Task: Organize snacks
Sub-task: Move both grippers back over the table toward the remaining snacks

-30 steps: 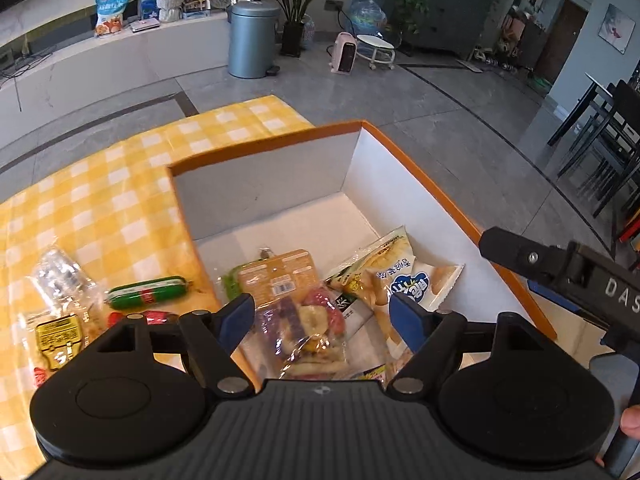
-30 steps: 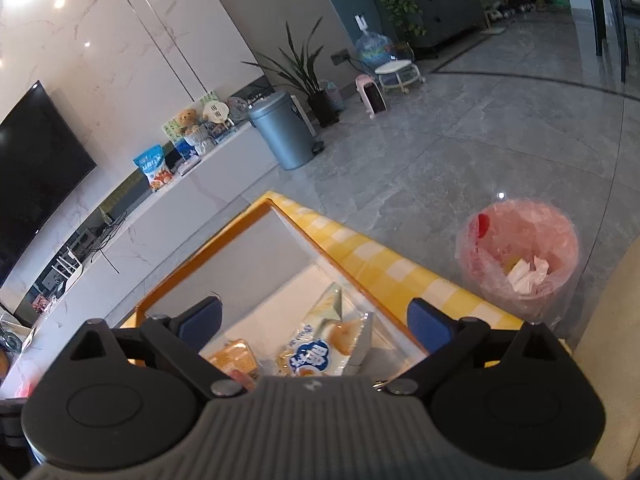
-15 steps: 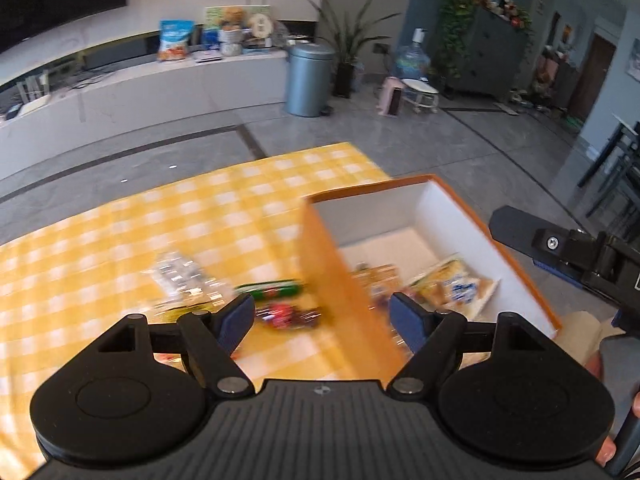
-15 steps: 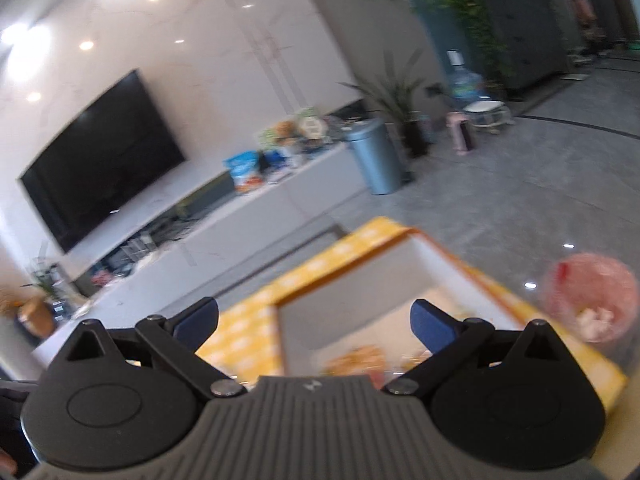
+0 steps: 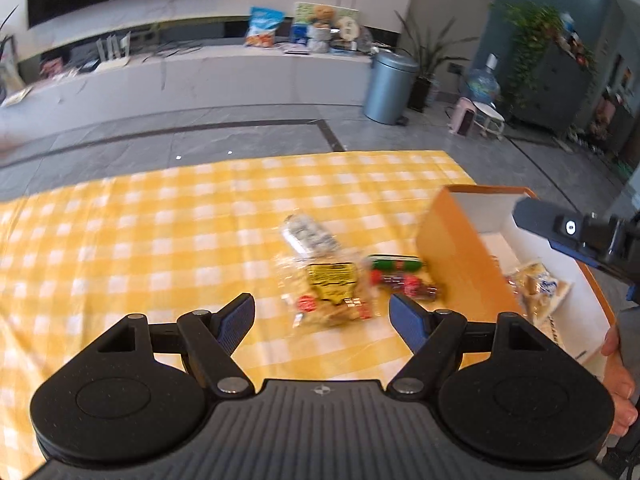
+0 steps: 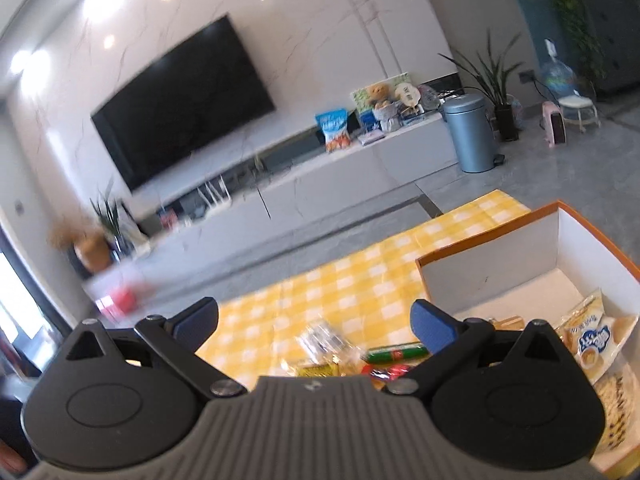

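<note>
Snacks lie in a loose cluster at the centre of the left wrist view, on a yellow-and-white checked tablecloth (image 5: 160, 216). Largest is a crinkly clear bag with a yellow label (image 5: 330, 290), its contents brownish and blurred. Above it sits a small transparent packet (image 5: 306, 234) with pale pieces inside. To the right lie a smooth green sausage-shaped stick (image 5: 394, 263) and, just below it, a red foil wrapper (image 5: 404, 282), both close beside the wall of an orange cardboard box (image 5: 460, 256) with a white interior. Inside the box, at the right of the frame, a glossy cream-and-blue pouch (image 5: 540, 284) rests on the floor among other packets.

The left gripper (image 5: 322, 318) hangs above the cloth with its blue-padded fingers (image 5: 240, 316) spread wide, holding nothing; the labelled bag shows in the gap between them. The right gripper (image 6: 314, 322) is likewise wide apart and empty, its lower frame showing the same cluster, and the box at right.

A blue-grey metal bin (image 5: 388, 86) stands on the floor in the upper right.
</note>
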